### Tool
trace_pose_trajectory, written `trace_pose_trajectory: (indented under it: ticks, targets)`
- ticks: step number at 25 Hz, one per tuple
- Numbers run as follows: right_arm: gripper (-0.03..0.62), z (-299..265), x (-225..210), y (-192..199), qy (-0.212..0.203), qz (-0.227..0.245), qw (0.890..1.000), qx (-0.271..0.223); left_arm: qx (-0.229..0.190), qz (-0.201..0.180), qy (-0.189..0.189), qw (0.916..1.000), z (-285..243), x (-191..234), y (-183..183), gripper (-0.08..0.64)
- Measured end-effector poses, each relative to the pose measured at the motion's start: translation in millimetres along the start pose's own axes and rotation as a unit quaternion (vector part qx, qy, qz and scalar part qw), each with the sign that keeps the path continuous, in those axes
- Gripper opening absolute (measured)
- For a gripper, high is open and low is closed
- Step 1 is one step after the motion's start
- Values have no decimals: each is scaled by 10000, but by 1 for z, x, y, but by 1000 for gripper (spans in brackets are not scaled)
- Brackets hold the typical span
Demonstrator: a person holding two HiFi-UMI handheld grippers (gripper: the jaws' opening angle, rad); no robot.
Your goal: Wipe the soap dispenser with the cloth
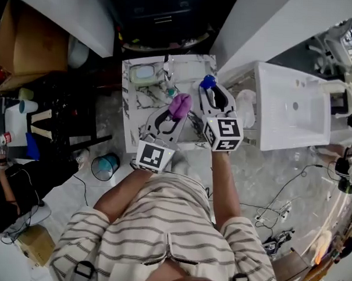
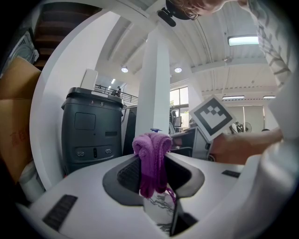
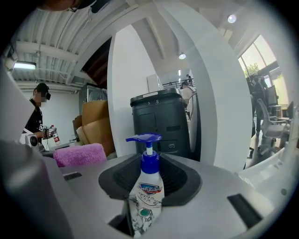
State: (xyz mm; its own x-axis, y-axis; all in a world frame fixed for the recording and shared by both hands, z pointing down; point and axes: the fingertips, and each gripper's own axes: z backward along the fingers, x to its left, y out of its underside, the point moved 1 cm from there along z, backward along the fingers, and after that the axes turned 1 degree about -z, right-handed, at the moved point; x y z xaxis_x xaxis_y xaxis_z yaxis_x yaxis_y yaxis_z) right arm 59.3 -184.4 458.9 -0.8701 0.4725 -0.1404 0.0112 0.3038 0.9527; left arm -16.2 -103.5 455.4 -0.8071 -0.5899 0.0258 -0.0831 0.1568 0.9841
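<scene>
**sudsy_q:** So where's everything at right now? Both hands full?

**me:** Yep. My right hand-held gripper is clamped on the soap dispenser, low on its body. The jaws sit at a middling width and the bottle is upright, with the blue pump head poking up above them. My left hand-held gripper is pinched closed on the purple cloth, which bunches up over the jaw tips. Both are up off the marble tabletop, close side by side, and I can't see them touching.

**sudsy_q:** How do you reckon the bottle handles?

**me:** My guess is light plastic with a smooth printed skin. So it's slippery and likely to twist in the jaws once the cloth pushes on it. The wall probably dents a bit if I squeeze hard. I'd grip it low on the body like this, never by the pump. That neck is thin and could sink or squirt. The cloth is soft and floppy, so only the bunched part at the tips really rubs. I'd lead with that on the exposed shoulder.
</scene>
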Motion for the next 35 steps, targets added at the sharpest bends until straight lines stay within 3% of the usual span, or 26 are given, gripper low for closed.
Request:
trace_pose_trajectory:
  ticks: [17,35]
  targets:
    - [133,41,32,-41,-113,-50,9996,-260,-78,-267,548,9981,14,-16,-20,121]
    - [133,52,33,-59,40,2,9991,-412,-174,-589,842,9946,3,-23,-28,120]
